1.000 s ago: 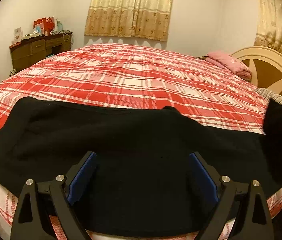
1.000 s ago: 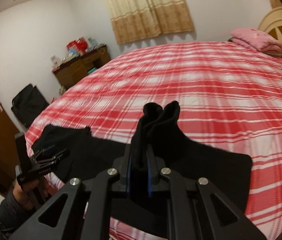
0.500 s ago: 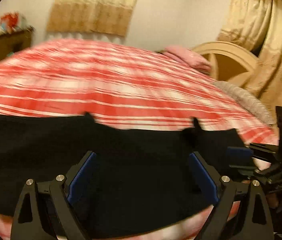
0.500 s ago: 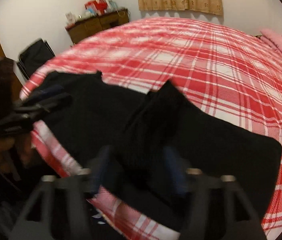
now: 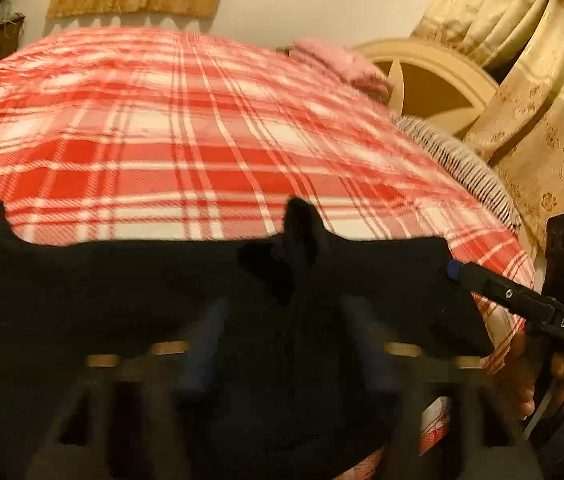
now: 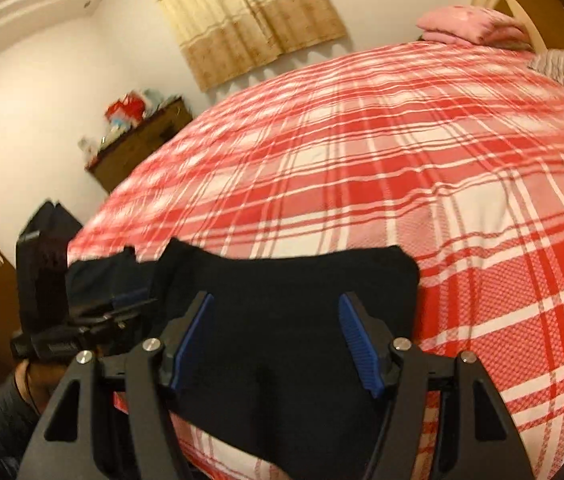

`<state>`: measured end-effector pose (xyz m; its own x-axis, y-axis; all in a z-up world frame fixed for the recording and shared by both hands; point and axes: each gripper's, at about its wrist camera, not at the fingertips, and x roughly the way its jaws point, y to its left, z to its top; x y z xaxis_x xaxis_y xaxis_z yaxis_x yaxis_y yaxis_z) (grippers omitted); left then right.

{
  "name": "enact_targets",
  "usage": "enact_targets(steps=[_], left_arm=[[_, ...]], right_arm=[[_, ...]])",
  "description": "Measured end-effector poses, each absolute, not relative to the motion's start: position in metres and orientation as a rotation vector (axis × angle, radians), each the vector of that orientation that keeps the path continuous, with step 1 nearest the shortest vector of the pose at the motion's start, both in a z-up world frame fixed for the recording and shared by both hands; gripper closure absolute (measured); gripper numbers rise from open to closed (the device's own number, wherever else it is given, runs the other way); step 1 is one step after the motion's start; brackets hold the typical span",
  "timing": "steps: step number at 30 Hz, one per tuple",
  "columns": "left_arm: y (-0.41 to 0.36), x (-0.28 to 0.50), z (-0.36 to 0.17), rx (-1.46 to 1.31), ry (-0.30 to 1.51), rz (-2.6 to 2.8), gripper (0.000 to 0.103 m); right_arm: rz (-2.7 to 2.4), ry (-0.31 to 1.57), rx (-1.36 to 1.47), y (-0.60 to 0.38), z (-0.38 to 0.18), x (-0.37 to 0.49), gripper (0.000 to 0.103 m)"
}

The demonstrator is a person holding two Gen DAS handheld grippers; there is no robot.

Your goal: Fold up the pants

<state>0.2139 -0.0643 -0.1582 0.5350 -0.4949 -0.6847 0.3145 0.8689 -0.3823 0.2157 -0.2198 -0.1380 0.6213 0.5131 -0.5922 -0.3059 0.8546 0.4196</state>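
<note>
Black pants (image 6: 293, 320) lie on the bed (image 6: 401, 160); the right gripper (image 6: 278, 344) is open, empty; the left gripper (image 5: 282, 344), blurred, has just been closing, grip unclear.

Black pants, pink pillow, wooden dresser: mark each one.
black pants (image 6: 301, 288), right wrist view, flat upper panel.
pink pillow (image 6: 469, 24), right wrist view, top face.
wooden dresser (image 6: 138, 148), right wrist view, front.
</note>
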Motion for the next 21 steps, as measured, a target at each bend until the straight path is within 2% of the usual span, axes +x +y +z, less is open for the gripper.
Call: enact_targets(steps=[1,4,5,6,10,14,21], left_arm=[[-0.067,0.215,-0.159,-0.213,0.881,-0.479,0.064],[-0.070,0.211,-0.156,-0.171,0.875,-0.459,0.078],[-0.067,0.208,-0.153,-0.183,0.867,-0.456,0.088],[-0.064,0.207,-0.151,-0.202,0.861,-0.464,0.089],[-0.044,0.194,-0.134,-0.239,0.819,-0.475,0.090],[-0.018,0.188,-0.127,-0.267,0.802,-0.435,0.090],[0.007,0.188,-0.145,-0.266,0.841,-0.357,0.090]], right_arm=[[0.476,0.763,0.303,-0.220,-0.139,0.216,0.035],[0.471,0.751,0.313,-0.217,-0.138,0.215,0.035],[0.472,0.746,0.313,-0.219,-0.138,0.213,0.035],[0.472,0.737,0.310,-0.217,-0.136,0.212,0.035],[0.485,0.691,0.308,-0.219,-0.131,0.204,0.035],[0.495,0.628,0.318,-0.221,-0.126,0.197,0.031],[0.535,0.613,0.269,-0.209,-0.123,0.193,0.030]])
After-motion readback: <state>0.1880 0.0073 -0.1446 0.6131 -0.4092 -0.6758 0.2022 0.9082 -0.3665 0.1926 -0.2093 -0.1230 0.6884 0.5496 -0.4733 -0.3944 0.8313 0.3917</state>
